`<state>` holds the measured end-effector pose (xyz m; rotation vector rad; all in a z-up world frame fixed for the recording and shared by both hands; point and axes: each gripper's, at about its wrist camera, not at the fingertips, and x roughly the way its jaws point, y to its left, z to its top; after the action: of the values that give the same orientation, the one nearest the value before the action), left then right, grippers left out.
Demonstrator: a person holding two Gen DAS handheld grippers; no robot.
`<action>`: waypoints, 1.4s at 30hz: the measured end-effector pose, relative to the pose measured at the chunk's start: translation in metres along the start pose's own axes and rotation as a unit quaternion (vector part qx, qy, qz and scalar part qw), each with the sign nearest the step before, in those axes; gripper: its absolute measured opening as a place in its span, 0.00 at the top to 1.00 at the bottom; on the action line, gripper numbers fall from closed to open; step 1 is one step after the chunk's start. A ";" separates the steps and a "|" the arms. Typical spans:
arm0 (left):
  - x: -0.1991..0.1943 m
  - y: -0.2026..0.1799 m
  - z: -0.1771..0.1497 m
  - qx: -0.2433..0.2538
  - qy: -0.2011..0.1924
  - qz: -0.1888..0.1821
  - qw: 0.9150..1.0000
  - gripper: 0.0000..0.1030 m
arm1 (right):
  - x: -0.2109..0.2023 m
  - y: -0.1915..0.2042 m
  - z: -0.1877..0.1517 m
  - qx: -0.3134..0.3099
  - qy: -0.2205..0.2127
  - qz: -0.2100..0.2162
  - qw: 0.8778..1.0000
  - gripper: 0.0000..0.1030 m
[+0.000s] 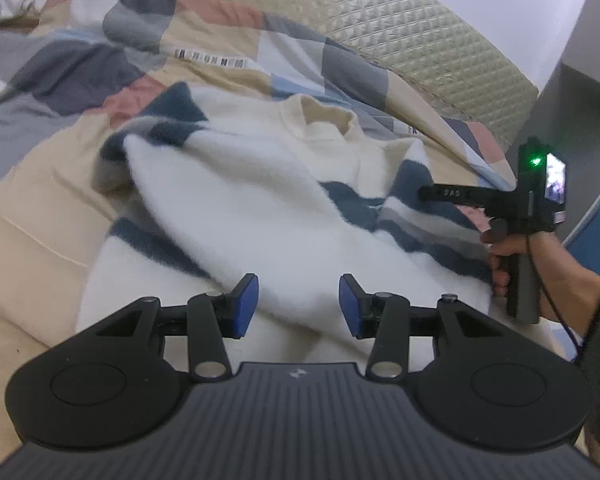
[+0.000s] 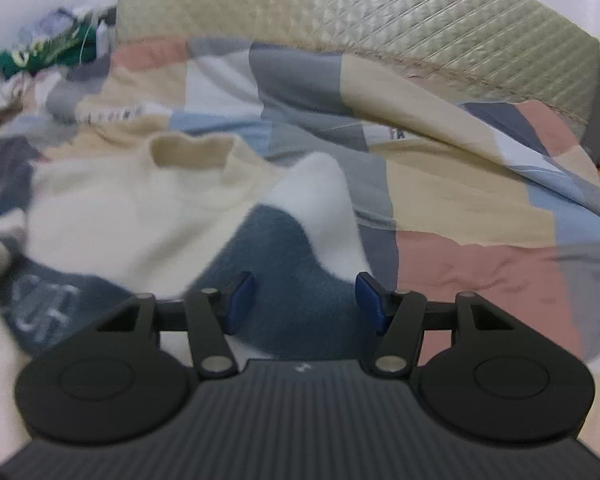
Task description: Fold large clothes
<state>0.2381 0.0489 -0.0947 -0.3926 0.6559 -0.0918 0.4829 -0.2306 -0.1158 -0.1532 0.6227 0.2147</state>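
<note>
- Across the patchwork quilt (image 1: 80, 60) of beige, grey, pink and blue squares lies the fluffy white knit sweater with dark blue stripes (image 1: 236, 208), its cream collar toward the quilted beige headboard (image 1: 400, 28).
- One sleeve is folded over the sweater's body, with its blue-striped cuff end at the far left in the left wrist view.
- My left gripper (image 1: 299, 306) hovers over the white lower part of the sweater, blue pads spread wide; nothing sits between them, and I cannot tell whether they touch the knit.
- My right gripper (image 2: 305, 302) is also spread wide, its pads straddling a raised blue-and-white fold of the sweater (image 2: 292, 248) without pinching it.
- From the left wrist view, my right hand (image 1: 512, 256) grips the black handle at the sweater's right edge, the tool's fingers reaching over the striped fabric.
- Far off in the corner sits a green garment (image 2: 40, 52) among crumpled things, well apart from the sweater.
</note>
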 end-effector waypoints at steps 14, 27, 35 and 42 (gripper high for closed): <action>-0.006 0.010 0.003 -0.012 -0.018 -0.007 1.000 0.51 | -0.012 -0.066 0.008 0.073 -0.024 -0.083 0.994 0.87; 0.012 0.002 -0.006 0.018 0.011 0.004 1.000 0.51 | -0.011 -0.131 -0.053 0.183 0.025 -0.094 0.978 0.92; -0.002 -0.012 -0.012 0.047 0.004 0.013 0.999 0.51 | -0.098 -0.106 -0.044 0.175 -0.004 -0.041 0.984 0.92; -0.029 -0.027 -0.016 0.070 0.004 -0.003 0.998 0.51 | -0.198 -0.058 -0.051 0.161 -0.015 0.016 0.987 0.91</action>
<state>0.2068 0.0249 -0.0794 -0.2586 0.6510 -0.1448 0.3121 -0.3275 -0.0354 0.1723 0.6213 0.1449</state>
